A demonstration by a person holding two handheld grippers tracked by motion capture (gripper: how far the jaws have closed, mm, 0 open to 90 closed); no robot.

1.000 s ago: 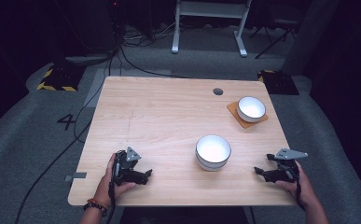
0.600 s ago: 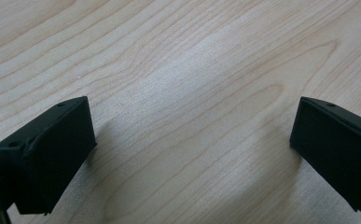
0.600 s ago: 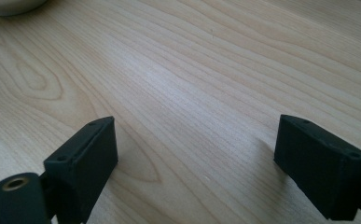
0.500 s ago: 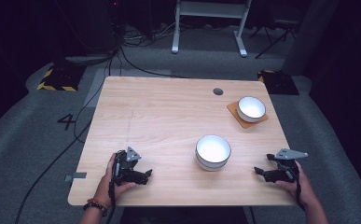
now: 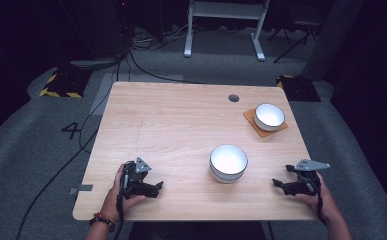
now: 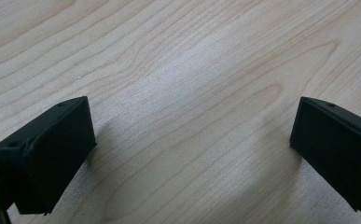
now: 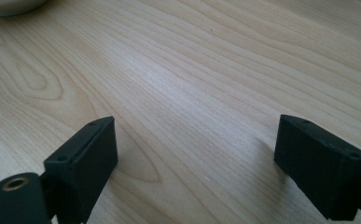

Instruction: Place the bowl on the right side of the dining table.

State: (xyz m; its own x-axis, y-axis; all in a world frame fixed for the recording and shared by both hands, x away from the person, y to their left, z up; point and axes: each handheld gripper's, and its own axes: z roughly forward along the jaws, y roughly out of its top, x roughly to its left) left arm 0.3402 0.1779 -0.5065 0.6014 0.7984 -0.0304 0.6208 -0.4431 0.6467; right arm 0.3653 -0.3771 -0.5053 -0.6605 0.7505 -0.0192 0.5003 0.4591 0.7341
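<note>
**Both grippers idle beside the central bowl**

Left gripper (image 5: 157, 187) and right gripper (image 5: 279, 181), jaws spread and empty, rest on the table (image 5: 181, 125) flanking the white bowl (image 5: 228, 162). A careless sideways reach would likely knock it.

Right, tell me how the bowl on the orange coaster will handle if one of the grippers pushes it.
The smaller white bowl looks glazed and rigid, so it would probably slide as one piece rather than flex. It sits on the orange coaster, which lies loose on the table, so a push may drag or shift the coaster too. Its round, smooth wall seems slippery for a hand-held gripper, and likely breakable if knocked off.
</note>
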